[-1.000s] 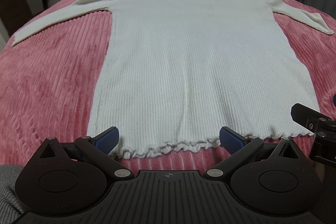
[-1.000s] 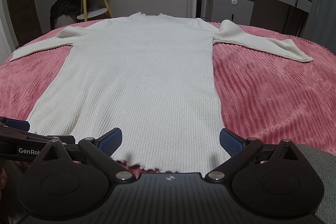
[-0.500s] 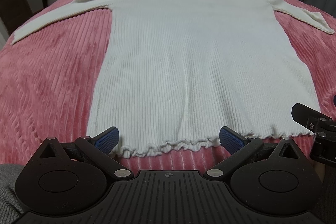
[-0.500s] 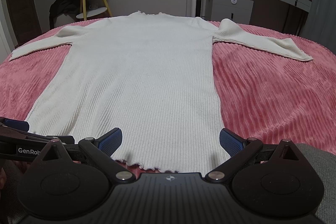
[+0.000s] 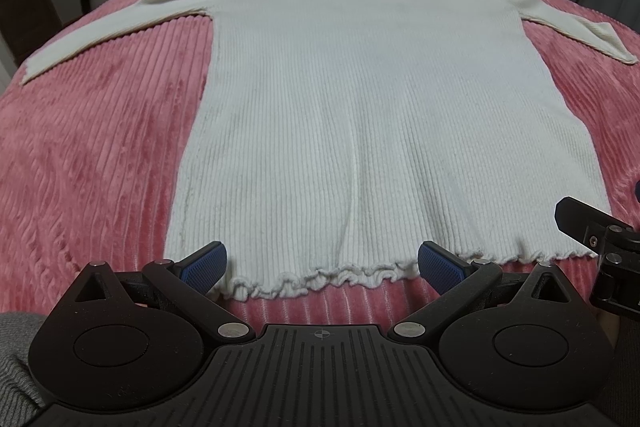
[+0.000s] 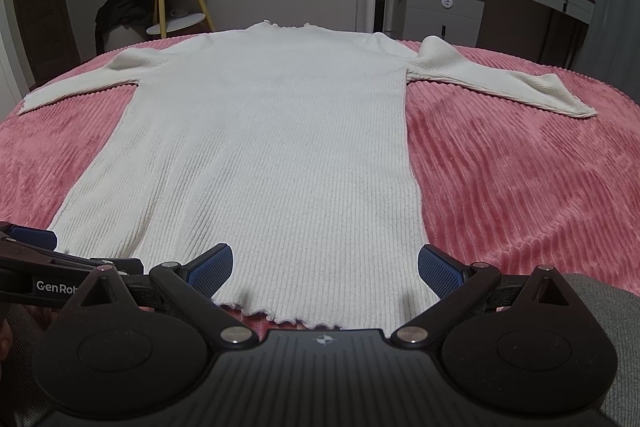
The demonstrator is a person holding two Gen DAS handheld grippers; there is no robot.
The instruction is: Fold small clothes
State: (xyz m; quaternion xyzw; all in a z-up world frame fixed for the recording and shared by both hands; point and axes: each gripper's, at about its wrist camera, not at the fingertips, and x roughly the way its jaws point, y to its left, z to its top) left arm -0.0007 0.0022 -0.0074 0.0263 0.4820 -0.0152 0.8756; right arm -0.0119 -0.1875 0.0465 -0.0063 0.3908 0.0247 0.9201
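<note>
So the white ribbed sweater (image 5: 372, 115) is lying flat on the pink corduroy bedspread (image 5: 100, 163), sleeves stretching out toward the left and right edges, neck pointing at the far edge, wavy lettuce hem (image 5: 320, 277) sitting by the near edge. Fabric is looking smooth — just one faint crease running up the middle. The left gripper (image 5: 322, 263) is hovering right at the hem's left half, fingers spread wide, gripping nothing. The right gripper (image 6: 325, 263) is doing the same over the hem's right corner — wide apart, empty, blue pads (image 6: 440, 269) straddling the knit.
</note>
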